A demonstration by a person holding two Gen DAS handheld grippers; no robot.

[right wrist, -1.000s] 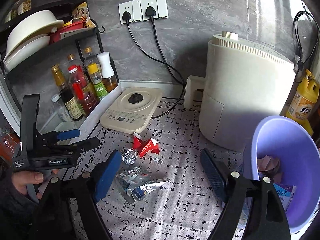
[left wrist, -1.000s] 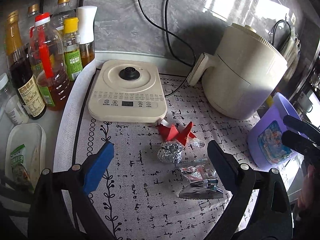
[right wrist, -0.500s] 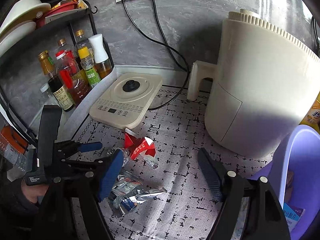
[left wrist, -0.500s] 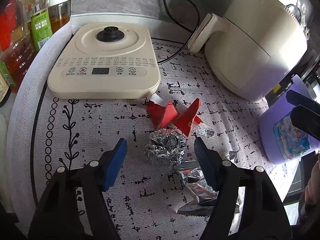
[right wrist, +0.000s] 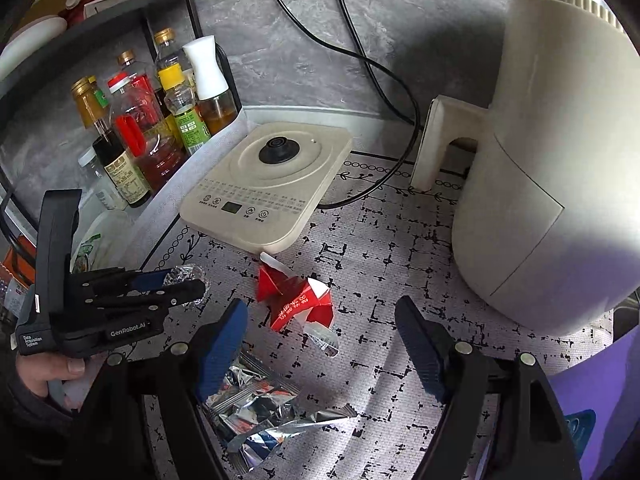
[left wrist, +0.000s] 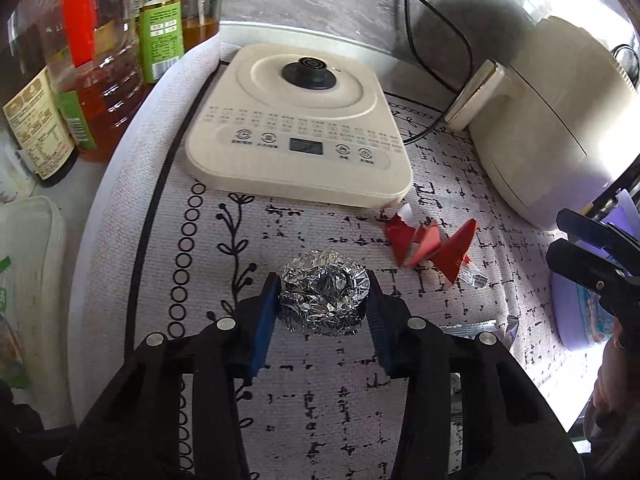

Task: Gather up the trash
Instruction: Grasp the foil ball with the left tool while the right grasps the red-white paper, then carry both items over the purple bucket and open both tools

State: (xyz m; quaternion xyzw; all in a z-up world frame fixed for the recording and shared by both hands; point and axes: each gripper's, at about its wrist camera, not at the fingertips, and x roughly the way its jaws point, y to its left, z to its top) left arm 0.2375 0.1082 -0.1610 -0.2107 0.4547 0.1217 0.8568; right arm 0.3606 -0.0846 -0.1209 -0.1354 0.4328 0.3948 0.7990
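Observation:
My left gripper is shut on a crumpled foil ball, its blue pads pressed on both sides, on the patterned mat. It shows in the right wrist view at the left too. A torn red carton lies to the right of the ball; it also shows in the right wrist view. A silver foil wrapper lies below the carton. My right gripper is open and empty above the carton and wrapper. The purple trash bin stands at the right edge.
A cream induction cooker sits behind the trash. A cream air fryer stands at the right, with black cables along the wall. Oil and sauce bottles crowd the left. A white tray lies at the left.
My left gripper moved forward and closed on the foil ball. My right gripper moved forward and down over the red carton and stayed open.

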